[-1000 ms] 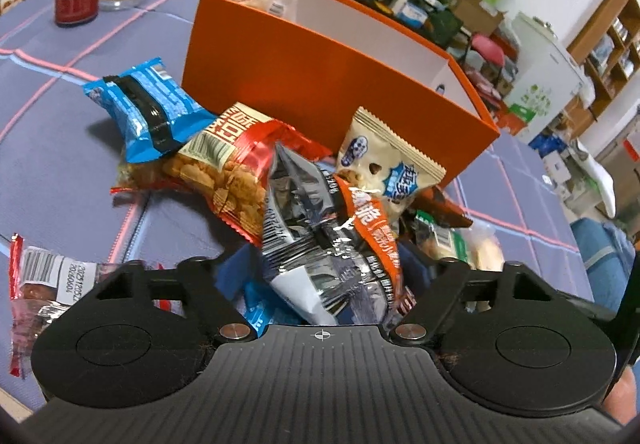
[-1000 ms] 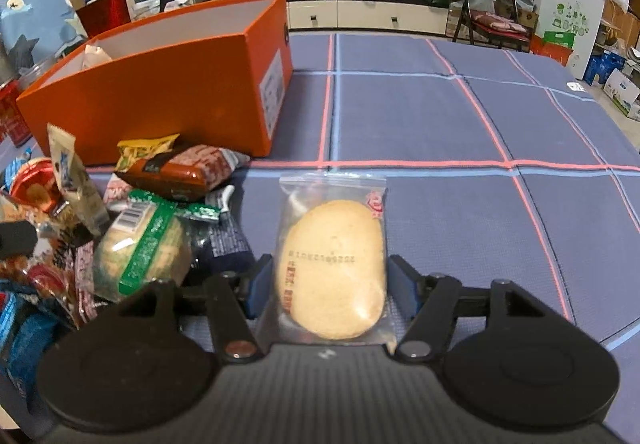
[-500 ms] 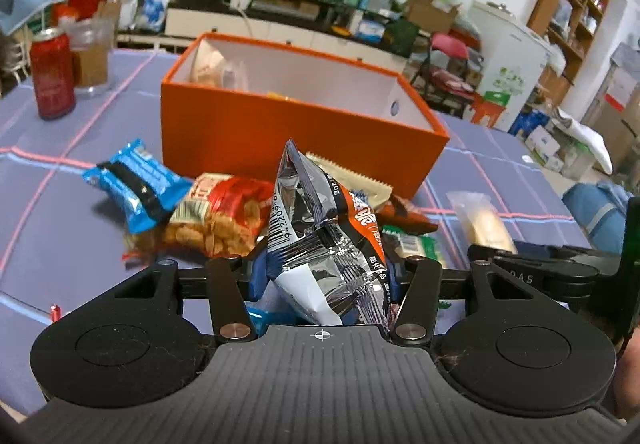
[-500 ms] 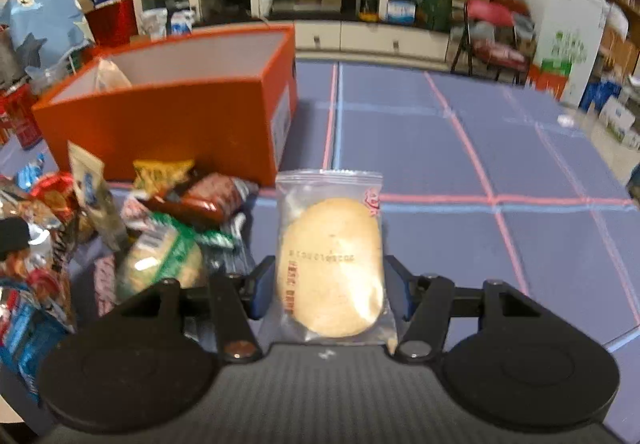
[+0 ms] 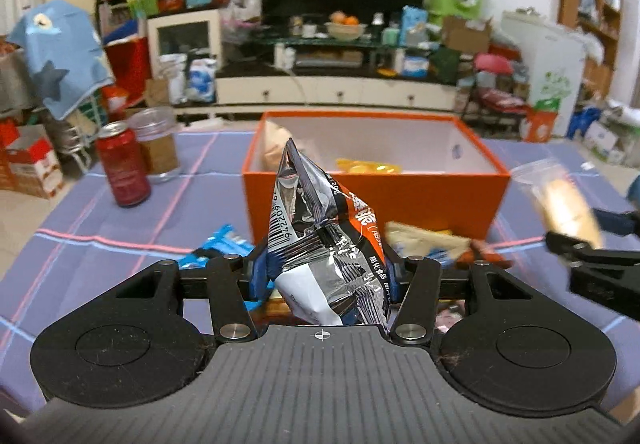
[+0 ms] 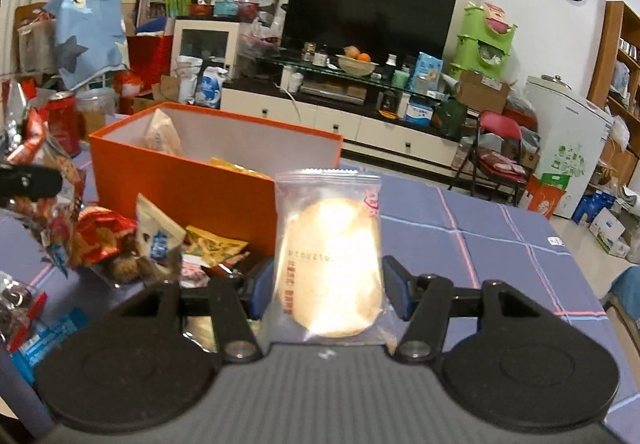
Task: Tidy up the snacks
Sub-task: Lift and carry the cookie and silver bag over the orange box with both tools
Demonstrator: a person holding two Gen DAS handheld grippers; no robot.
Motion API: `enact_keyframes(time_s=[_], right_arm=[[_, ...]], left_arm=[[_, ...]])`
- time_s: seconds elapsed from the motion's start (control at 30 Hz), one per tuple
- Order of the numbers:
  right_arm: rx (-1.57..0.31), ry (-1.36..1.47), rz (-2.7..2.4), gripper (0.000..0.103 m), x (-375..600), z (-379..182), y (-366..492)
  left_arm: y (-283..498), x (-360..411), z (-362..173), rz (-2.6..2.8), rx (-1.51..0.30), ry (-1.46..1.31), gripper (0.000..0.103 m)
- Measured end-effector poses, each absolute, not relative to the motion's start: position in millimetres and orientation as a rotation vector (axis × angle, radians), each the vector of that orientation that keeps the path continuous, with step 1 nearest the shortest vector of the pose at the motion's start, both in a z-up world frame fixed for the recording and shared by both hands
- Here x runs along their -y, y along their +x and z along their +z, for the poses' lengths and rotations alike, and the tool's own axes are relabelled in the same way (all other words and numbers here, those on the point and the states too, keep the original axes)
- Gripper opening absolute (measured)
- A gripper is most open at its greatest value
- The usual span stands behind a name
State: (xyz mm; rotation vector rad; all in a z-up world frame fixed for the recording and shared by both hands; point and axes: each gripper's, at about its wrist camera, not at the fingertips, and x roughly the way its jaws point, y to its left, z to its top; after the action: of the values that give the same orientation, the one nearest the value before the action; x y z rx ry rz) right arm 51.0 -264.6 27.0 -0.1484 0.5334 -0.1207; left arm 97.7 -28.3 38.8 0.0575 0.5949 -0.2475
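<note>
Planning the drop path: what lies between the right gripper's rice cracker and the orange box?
In the right wrist view, only bare blue tablecloth shows between rice cracker and orange box.

Orange box [image 5: 372,199]; silver-orange packet [image 5: 320,244]; red can [image 5: 122,163].

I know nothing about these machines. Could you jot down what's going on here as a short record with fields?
Setting: table with a blue checked cloth in a cluttered living room
Left tongs: shut on a silver and orange snack bag, held up off the table
Right tongs: shut on a clear-wrapped rice cracker, also held up
Container: open orange box, a few snacks already inside
Loose snacks: a pile in front of the box
Also on table: red can, clear plastic cup
</note>
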Motion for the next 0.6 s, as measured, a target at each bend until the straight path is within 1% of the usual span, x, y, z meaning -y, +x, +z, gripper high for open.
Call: enact_keyframes(time_s=[0.6], right_arm=[[-0.551,-0.141,-0.108,0.061,260.6,26.2,50.1]], left_arm=[[106.1,21.2,26.4,-0.193,-0.624,0.107,0.023]])
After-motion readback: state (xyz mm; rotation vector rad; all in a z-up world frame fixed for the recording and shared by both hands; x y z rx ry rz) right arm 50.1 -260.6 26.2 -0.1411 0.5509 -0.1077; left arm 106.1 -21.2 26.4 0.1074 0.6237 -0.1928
